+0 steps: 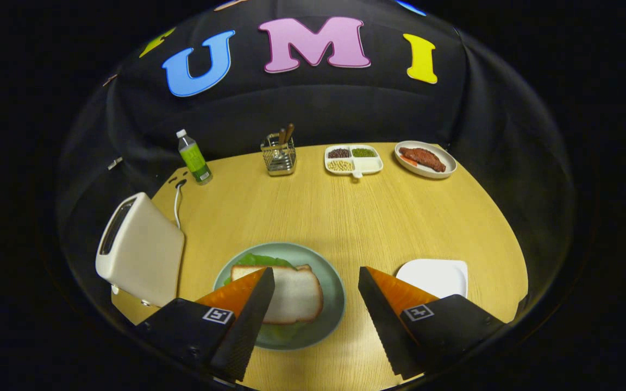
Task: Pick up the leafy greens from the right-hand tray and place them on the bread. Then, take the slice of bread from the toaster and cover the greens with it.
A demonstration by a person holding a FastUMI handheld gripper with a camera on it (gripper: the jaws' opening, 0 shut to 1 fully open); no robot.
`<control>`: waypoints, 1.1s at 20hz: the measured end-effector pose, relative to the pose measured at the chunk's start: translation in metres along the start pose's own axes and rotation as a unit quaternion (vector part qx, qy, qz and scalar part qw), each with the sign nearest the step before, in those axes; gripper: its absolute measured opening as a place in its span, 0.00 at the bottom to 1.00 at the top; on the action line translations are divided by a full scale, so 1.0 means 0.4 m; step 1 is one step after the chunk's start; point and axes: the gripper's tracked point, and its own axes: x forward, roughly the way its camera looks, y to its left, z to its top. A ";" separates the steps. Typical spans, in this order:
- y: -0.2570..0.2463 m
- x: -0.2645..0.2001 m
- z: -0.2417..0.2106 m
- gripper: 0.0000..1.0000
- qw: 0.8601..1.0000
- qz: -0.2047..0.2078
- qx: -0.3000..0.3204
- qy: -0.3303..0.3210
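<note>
Jaws wide apart, nothing between them; gripper (315, 282) hangs above the near edge of the wooden table (345, 217). Top bread slice (294, 293) lies flat on the leafy greens (258, 260), both on the green plate (332, 282); green shows past the bread at its far and near edges. The stack sits just ahead of the left finger, partly behind its tip, left of the gap's centreline. Bread's long axis runs roughly across the fingers. Judging by this, the sandwich looks assembled. White toaster (139, 250) sits left of the plate, slot contents unclear. White tray (435, 274) beyond the right finger looks bare.
</note>
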 end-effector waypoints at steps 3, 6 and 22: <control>0.004 -0.067 0.100 0.98 0.999 0.009 0.008 -0.036; 0.009 -0.138 0.182 0.99 0.998 0.019 0.005 -0.066; -0.030 -0.439 0.313 0.99 0.982 0.043 -0.073 -0.169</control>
